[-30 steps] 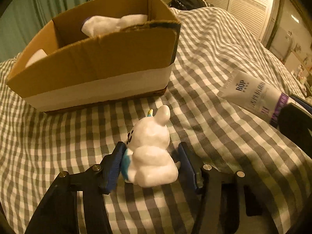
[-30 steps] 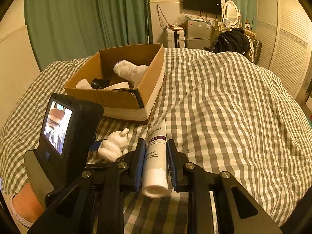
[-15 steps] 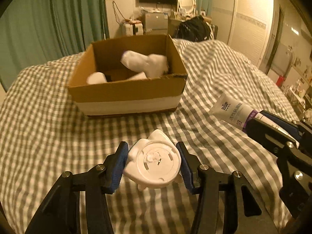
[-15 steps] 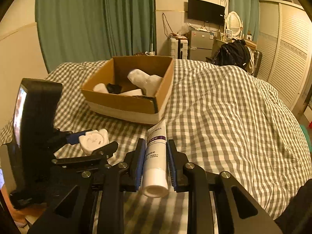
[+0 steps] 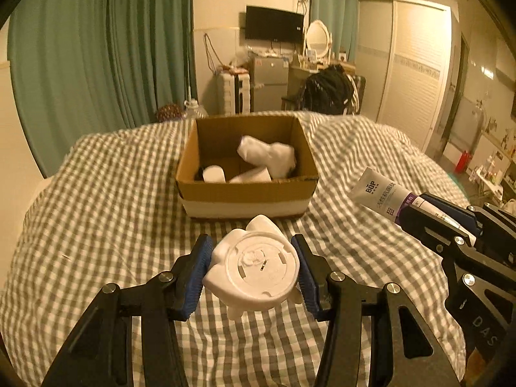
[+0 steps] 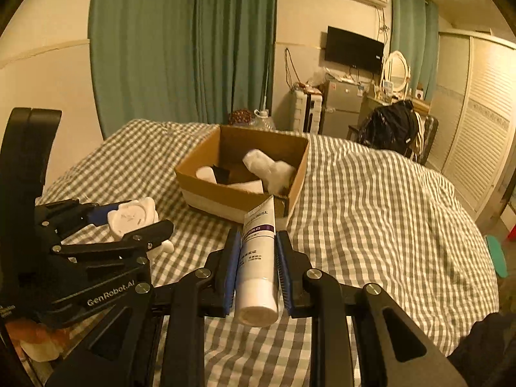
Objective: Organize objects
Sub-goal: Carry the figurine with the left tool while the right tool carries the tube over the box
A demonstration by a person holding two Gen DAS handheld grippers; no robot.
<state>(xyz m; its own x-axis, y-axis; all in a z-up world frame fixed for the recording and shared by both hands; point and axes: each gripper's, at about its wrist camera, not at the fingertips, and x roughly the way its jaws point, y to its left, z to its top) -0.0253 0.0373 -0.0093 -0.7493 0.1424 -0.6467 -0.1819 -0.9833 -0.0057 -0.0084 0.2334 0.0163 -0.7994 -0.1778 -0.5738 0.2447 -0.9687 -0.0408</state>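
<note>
While held off the bed, clamped base-first: white figurine [image 5: 254,269] between the blue fingers [image 5: 196,274] of the left gripper [image 5: 253,272], round underside turned toward the camera, ears pointing at the box. Pressed by the pads on both sides, no part touching the blanket. Same figurine seen also from the right wrist view [image 6: 132,217], hanging above the checked cover.

Clamped as well: tube [image 6: 258,264] in the right gripper [image 6: 258,267], fingers [image 6: 232,267] shut tight on its body, cap end toward the camera, flat crimped end pointing at the box. From the left view, tube [image 5: 380,195] sticking out up and left, also clear of the bed.

Further out, ahead of both grippers: open cardboard box [image 5: 248,190] standing on the bed [image 5: 96,225], near but not yet under either load. Already inside: some white items, among them a crumpled white lump [image 5: 267,156], a small white cylinder [image 5: 213,174], and something dark, too small to tell.

Judged progress: well along. Several things packed, two more lifted and ready. Nothing else loose visible on the blanket in these views. Left to do, probably: carry both loads over the box rim, lower, release. Box has free room at the front and left side, so should fit.

Beyond the bed: green curtains [image 5: 96,48], wall TV [image 5: 274,27], wardrobe [image 5: 412,64].
</note>
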